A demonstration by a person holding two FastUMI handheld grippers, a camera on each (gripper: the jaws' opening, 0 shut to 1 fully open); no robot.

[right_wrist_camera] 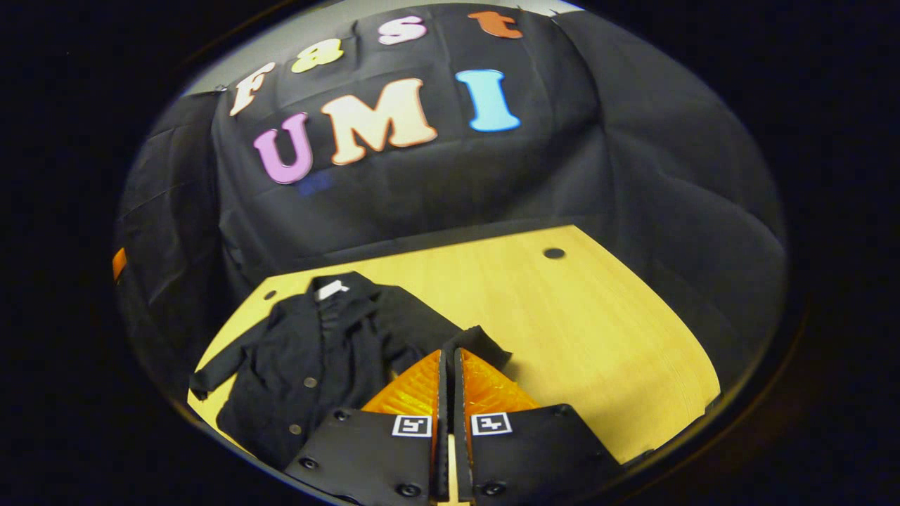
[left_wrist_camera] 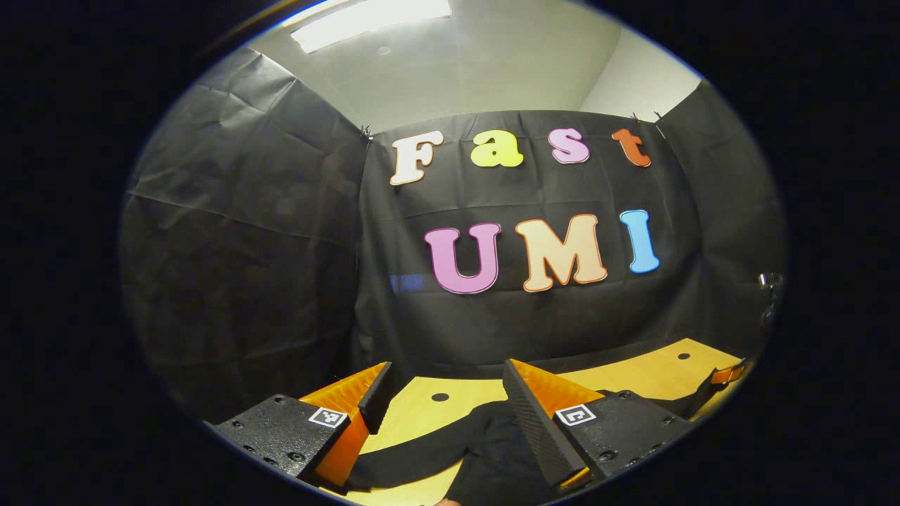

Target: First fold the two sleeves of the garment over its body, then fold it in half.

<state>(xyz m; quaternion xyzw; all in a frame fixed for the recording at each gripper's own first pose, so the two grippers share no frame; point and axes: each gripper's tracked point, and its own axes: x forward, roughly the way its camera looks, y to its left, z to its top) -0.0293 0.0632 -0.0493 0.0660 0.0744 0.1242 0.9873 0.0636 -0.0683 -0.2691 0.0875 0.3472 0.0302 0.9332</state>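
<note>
The left gripper (left_wrist_camera: 443, 383) sits with its jaws spread wide apart, nothing between them, hovering low over the near part of the wooden table (left_wrist_camera: 654, 376). Between and below its fingers, the left gripper view catches a dark stretch of the black jacket (left_wrist_camera: 485, 457), one sleeve (left_wrist_camera: 401, 467) running off to the left across the tabletop. Far off at the right edge of that view, a second gripper's tip pokes in over the table.

The right gripper view gives the fuller picture: the whole black jacket (right_wrist_camera: 323, 358) lies spread flat on the left part of the table (right_wrist_camera: 576, 337), collar with a white tag (right_wrist_camera: 329, 289) toward the booth wall, buttons down the front. Its sleeve (right_wrist_camera: 214, 372) on the view's left trails out toward the table edge; the other sleeve (right_wrist_camera: 457, 337) reaches out to the right, its cuff just beyond the fingertips. The right gripper (right_wrist_camera: 448, 355) has its jaws clenched together, only a thin slit left between them. Whether any cloth is pinched in that slit cannot be told from here; the tips sit right at that sleeve. Round holes (right_wrist_camera: 554, 253) dot the tabletop toward the wall.
</note>
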